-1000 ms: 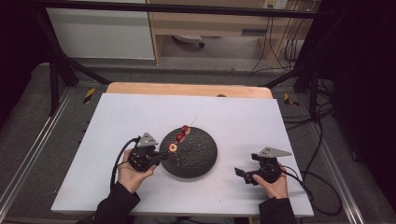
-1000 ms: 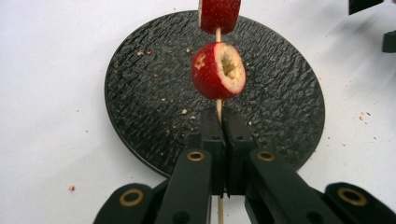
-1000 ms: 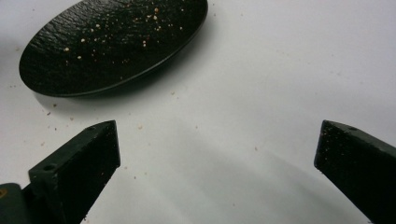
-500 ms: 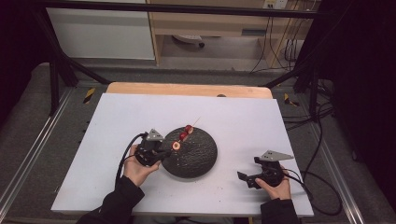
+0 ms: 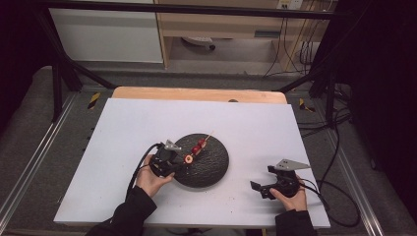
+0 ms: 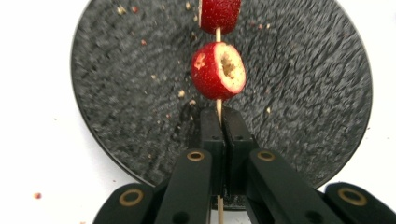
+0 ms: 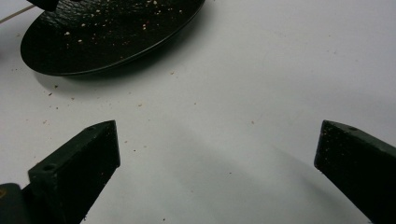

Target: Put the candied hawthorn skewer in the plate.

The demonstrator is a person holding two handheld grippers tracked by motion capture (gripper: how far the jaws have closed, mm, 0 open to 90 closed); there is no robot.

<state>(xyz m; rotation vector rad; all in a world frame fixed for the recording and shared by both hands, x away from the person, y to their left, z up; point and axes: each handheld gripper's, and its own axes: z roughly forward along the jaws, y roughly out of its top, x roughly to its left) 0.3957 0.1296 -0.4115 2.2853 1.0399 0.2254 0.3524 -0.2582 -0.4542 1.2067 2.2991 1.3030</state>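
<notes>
We take this for a lab or recording workspace. The white counter [image 5: 147, 123] stands inside a black metal frame [image 5: 196, 9] with rails [image 5: 29, 167] along both sides. Bundles of cables [image 5: 295, 49] hang behind it, hazard-striped tape [image 5: 93, 100] marks the grey carpet [image 5: 29, 113], and plain cabinets [image 5: 108, 34] line the back wall.

my left gripper [image 6: 218, 122] pinches the thin skewer [image 6: 218, 108] just below a hollowed red fruit [image 6: 218, 71], above the black plate [image 6: 116, 107]

A white table [image 5: 128, 128] bears a black round plate [image 5: 211, 169] and scattered crumbs [image 7: 140, 105].
</notes>
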